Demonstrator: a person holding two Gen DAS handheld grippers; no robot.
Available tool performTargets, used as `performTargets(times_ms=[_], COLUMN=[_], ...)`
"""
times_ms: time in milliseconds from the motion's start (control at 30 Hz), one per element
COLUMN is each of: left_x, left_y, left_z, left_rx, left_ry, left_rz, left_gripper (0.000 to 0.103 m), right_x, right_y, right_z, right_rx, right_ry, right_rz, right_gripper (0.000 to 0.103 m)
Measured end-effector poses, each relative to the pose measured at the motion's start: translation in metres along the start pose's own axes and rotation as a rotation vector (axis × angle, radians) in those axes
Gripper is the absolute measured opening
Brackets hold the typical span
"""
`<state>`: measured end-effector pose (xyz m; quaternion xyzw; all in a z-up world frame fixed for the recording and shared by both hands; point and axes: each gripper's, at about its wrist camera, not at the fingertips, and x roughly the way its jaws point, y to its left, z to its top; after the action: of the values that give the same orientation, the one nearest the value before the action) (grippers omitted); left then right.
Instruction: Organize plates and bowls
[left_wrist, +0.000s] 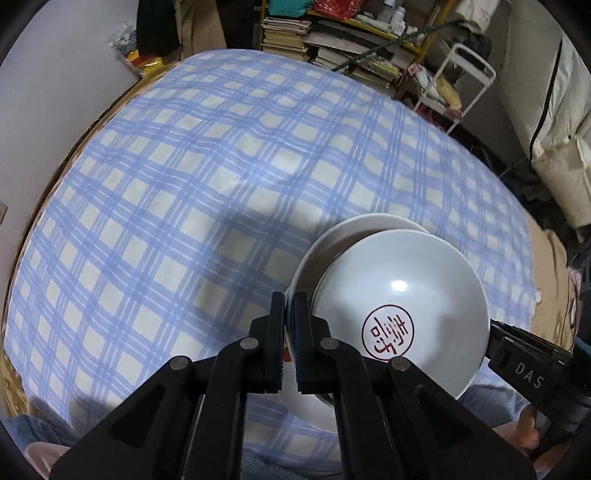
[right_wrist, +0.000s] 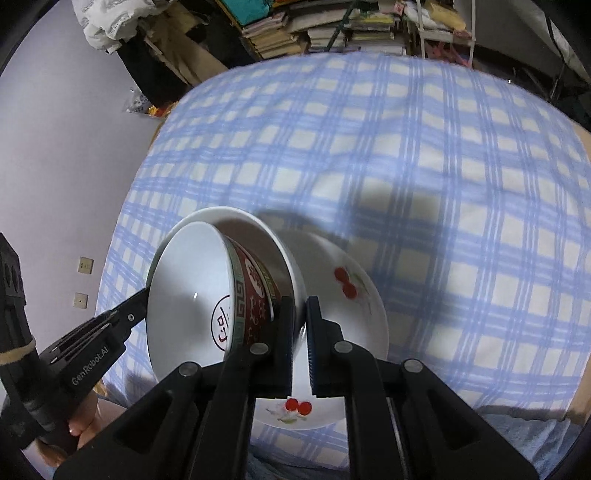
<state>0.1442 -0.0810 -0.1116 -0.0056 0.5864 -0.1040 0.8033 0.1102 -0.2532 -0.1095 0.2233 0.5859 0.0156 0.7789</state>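
The left claw (left_wrist: 289, 299) is pinched tight on the near edge of a white plate (left_wrist: 314, 254), with the thin rim squeezed between its two pads. The right claw (right_wrist: 300, 306) is pinched on the other side of the stack, and its pads seem to hold the rim of the plate (right_wrist: 354, 306) with the red cherries painted on it, though the bowl's wall may be in the pinch too. A bowl (left_wrist: 402, 295) with a red round stamp (left_wrist: 388, 330) on its bottom sits in the plate, and the right view shows red and green patterns on the outside of the bowl (right_wrist: 192, 291). Two claws hold the stack, one on each side, likely so it will not tip and the bowl will not slide out. The stack looks lifted and tilted over the blue checked cloth (left_wrist: 184, 184) on the table, near the close edge. The dishes seem to be already piled together, so I think the next job is to carry them to a good spot and put them down flat. A slow, level move would be safest.
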Motion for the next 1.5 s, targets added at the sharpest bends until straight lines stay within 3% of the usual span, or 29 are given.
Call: performTargets(times_ms=[133,367,667,800,900,967,1000,1133,1233,1300,1500], left_x=[0.016,0.022,-0.005,-0.022,-0.035,-0.044,-0.049,-0.07,-0.086,-0.097,-0.125], left_y=[0.0,-0.005,-0.004,-0.007,-0.01,-0.01,-0.01,-0.006,0.0,0.005,0.011], left_z=[-0.003,-0.006,-0.01,-0.018,-0.025,-0.031,-0.034,-0.045,-0.052,-0.057,-0.073], left_rx=[0.015,0.071,0.08,0.109,0.149,0.165,0.174,0.183,0.168,0.15,0.134], left_ry=[0.046,0.029,-0.072,-0.123,-0.143,-0.169,-0.186,-0.242,-0.293,-0.334,-0.464], left_rz=[0.007,0.03,0.014,0.075,0.117,0.144,0.159,0.204,0.189,0.171,0.248], left_gripper=[0.003,0.003,0.012,0.014,0.023,0.026,0.026,0.03,0.064,0.066,0.08], right_x=[0.014,0.017,0.0,-0.016,-0.028,-0.036,-0.041,-0.064,-0.087,-0.101,-0.131], right_y=[-0.011,-0.003,-0.001,0.007,0.009,0.007,0.006,0.011,0.015,0.018,0.028], right_z=[-0.006,-0.006,-0.008,-0.016,-0.022,-0.026,-0.028,-0.039,-0.049,-0.056,-0.076], right_rx=[0.027,-0.048,-0.078,-0.122,-0.126,-0.116,-0.114,-0.14,-0.164,-0.18,-0.223], right_ry=[0.032,0.005,-0.054,-0.108,-0.143,-0.159,-0.173,-0.257,-0.357,-0.419,-0.553], right_rz=[0.009,-0.032,-0.011,-0.021,-0.002,0.028,0.036,-0.004,0.015,0.011,0.001], right_gripper=[0.01,0.01,0.01,0.011,0.013,0.039,0.043,0.051,0.06,0.066,0.082])
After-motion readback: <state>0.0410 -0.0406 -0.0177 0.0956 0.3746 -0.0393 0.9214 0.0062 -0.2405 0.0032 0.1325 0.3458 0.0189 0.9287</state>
